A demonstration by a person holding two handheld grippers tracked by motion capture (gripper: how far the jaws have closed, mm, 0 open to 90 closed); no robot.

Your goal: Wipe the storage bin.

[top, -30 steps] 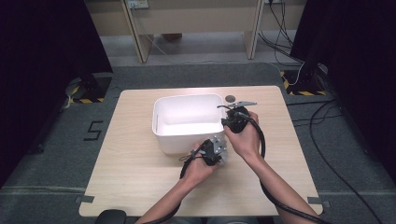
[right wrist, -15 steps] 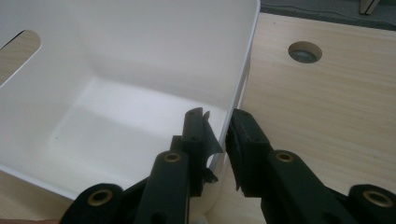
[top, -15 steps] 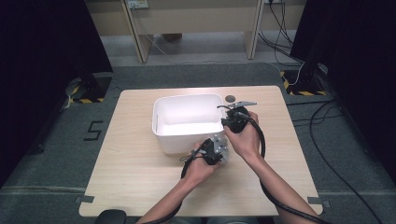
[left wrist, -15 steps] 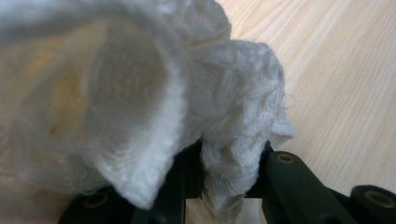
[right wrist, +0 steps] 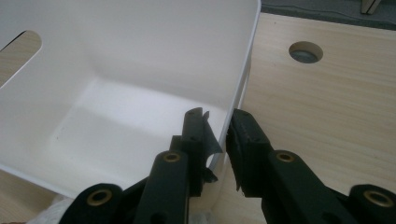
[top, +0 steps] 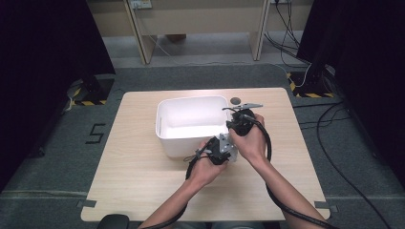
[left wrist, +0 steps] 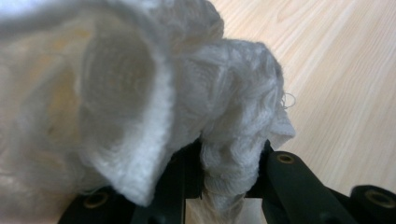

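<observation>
Item: light wooden counter (top: 143, 191), rectangular, standing on grey carpet, with a small round hole (top: 235, 100) near its far edge. Item: white plastic tub (top: 191, 125), open-topped, set on the far half of the counter close to the middle; a slot handle (right wrist: 18, 50) is cut through one wall, and its inside is bare in the right claw view. Item: white knitted cloth (left wrist: 140, 98), bunched and folded, seen close up in the left claw view above the wood grain of the counter. Item: left claw (left wrist: 229, 186), held in the person's left hand (top: 206, 167) just outside the tub's near wall, toward its right corner; its jaws are clamped on a twisted fold of the cloth, which bulges out above them. Item: right claw (right wrist: 215, 135), held in the person's right hand (top: 250, 138) at the tub's right wall near the near corner; its jaws straddle the rim, one inside and one outside, closed onto the wall with only its thickness between them. In the high view the two hands sit just beside each other, forearms entering from the near edge. Item: black cables (top: 286, 205) trailing from the grippers back across the counter's near right portion.
</observation>
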